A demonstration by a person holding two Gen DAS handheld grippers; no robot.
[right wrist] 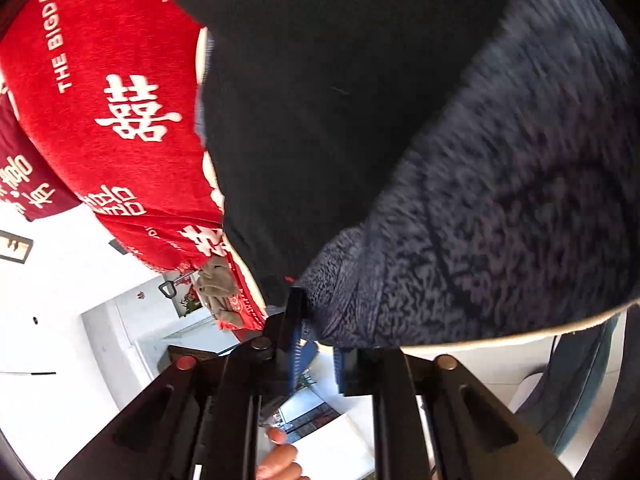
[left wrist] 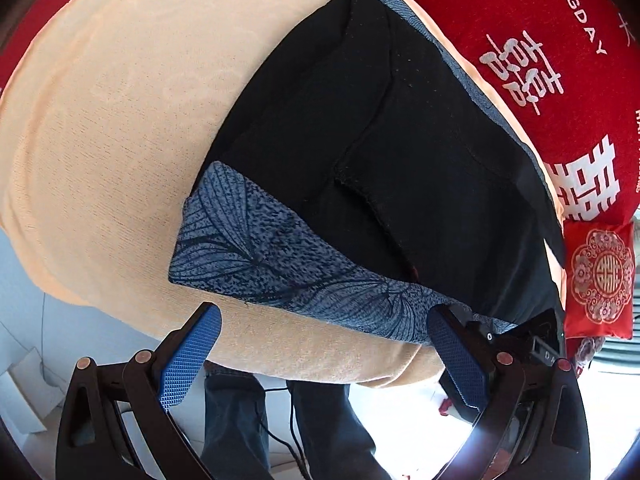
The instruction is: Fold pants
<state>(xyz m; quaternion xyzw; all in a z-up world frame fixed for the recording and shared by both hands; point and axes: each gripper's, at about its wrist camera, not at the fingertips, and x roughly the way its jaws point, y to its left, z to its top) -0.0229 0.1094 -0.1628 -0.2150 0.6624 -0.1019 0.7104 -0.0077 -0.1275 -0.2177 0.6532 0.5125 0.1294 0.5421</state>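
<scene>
Centrally, the pants (left wrist: 400, 168) lie on a peach blanket (left wrist: 120, 140) that covers the bed, their black inner side facing up and a blue leaf-patterned band along the near edge. Left tool (left wrist: 324, 360): released, its blue-padded fingers (left wrist: 188, 360) spread wide above the near blanket edge, just short of the patterned band and touching no cloth. Right tool (right wrist: 316, 354): clenched on the pants, its fingers nearly together at the spot where the black and patterned cloth meet; the fabric rises close before that camera and is blurred. Red bedding (left wrist: 560, 40) with white characters lies beyond the blanket, with a small red cushion (left wrist: 600, 280) at its right edge.
</scene>
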